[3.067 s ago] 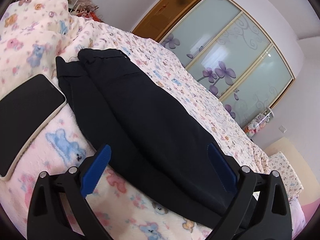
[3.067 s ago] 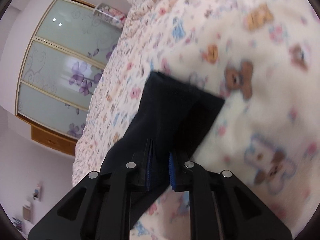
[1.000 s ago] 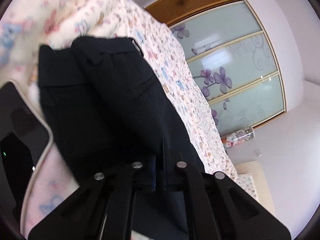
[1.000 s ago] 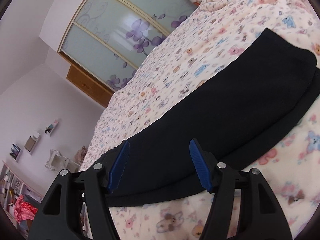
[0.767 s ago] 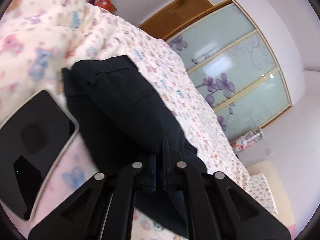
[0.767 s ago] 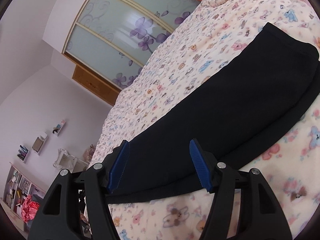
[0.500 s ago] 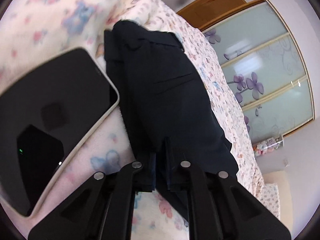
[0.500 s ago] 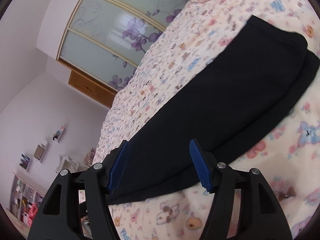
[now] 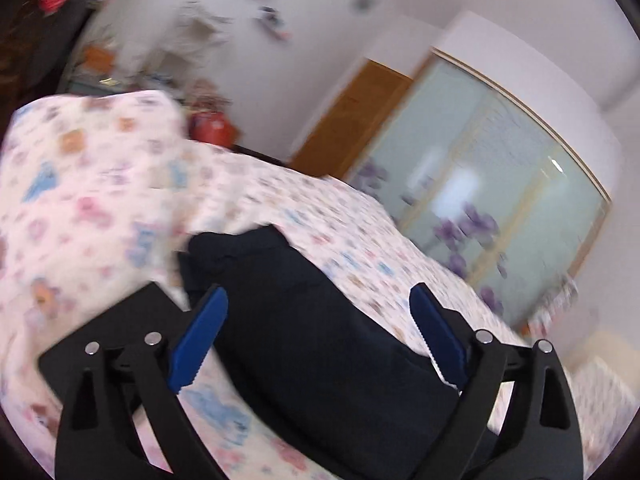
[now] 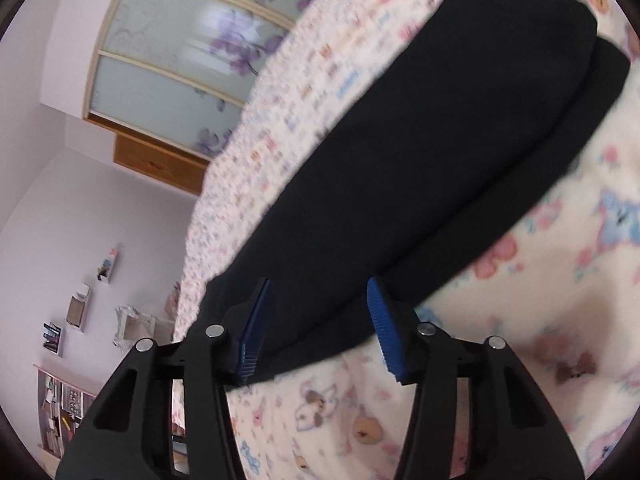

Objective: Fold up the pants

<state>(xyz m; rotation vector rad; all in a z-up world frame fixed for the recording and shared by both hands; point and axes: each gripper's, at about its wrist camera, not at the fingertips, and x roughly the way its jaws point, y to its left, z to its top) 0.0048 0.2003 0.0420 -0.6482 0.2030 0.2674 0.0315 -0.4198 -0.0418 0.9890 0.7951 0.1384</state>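
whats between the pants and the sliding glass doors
Only the bear-print bedcover: in the left wrist view it runs bare from the dark pants to the bed's far edge, before the flower-patterned glass doors. The right wrist view agrees.

We are seeing bright, even daylight. Motion blur is smearing the whole left wrist view; the wardrobe doors [image 9: 500,208] are showing white glare. Fisheye bending and black vignette are ringing both views' edges.
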